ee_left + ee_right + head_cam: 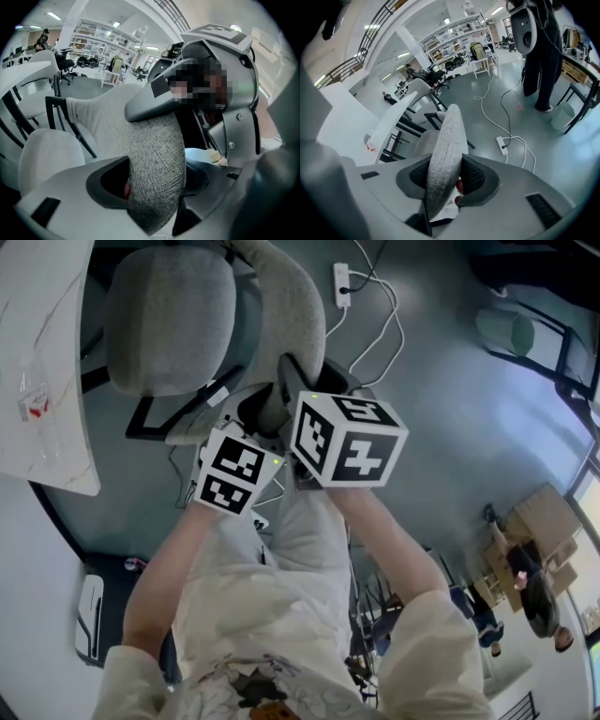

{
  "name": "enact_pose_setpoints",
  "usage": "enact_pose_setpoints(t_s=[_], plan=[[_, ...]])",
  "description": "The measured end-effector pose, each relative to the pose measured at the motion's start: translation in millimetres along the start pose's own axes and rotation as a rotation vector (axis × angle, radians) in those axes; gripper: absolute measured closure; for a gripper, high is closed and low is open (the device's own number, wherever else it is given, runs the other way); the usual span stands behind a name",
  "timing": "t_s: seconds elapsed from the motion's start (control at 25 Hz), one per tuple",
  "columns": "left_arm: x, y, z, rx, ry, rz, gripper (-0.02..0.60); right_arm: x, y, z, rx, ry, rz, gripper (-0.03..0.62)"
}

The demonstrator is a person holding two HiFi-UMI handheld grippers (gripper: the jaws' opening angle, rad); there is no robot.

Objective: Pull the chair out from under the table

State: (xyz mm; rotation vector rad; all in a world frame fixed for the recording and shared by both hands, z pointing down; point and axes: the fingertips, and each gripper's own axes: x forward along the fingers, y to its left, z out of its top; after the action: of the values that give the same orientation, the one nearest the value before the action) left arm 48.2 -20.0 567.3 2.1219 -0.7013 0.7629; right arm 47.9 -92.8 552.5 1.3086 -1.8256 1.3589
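Grip first: left gripper (154,187) and right gripper (445,180) both pinch the chair backrest (286,324) between their pads, so squeeze firmly, then draw evenly back from the table (37,352) ahead.

In the head view, marker cubes (349,439) cover much of the left hand-held gripper (255,413) and right hand-held gripper (298,376). The picture's edge crops the bench (47,352); its clear packet (36,407), perhaps a bag, is unreadable.

A white power strip (342,285) with long white cables lies on the smooth grey floor (450,418). Far behind it stand tall white shelves (461,35). Long bright ceiling lights (399,55) shine high above it. A pale green bin (511,332) stands off to one side of it.
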Motion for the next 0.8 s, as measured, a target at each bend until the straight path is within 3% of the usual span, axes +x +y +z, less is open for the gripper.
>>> enact_pose_setpoints(t_s=[0.8], plan=[[77,-108,7,0.06,0.051,-0.079,0.313,-68,-116,-14,0.068,-0.02,-0.044,0.465]])
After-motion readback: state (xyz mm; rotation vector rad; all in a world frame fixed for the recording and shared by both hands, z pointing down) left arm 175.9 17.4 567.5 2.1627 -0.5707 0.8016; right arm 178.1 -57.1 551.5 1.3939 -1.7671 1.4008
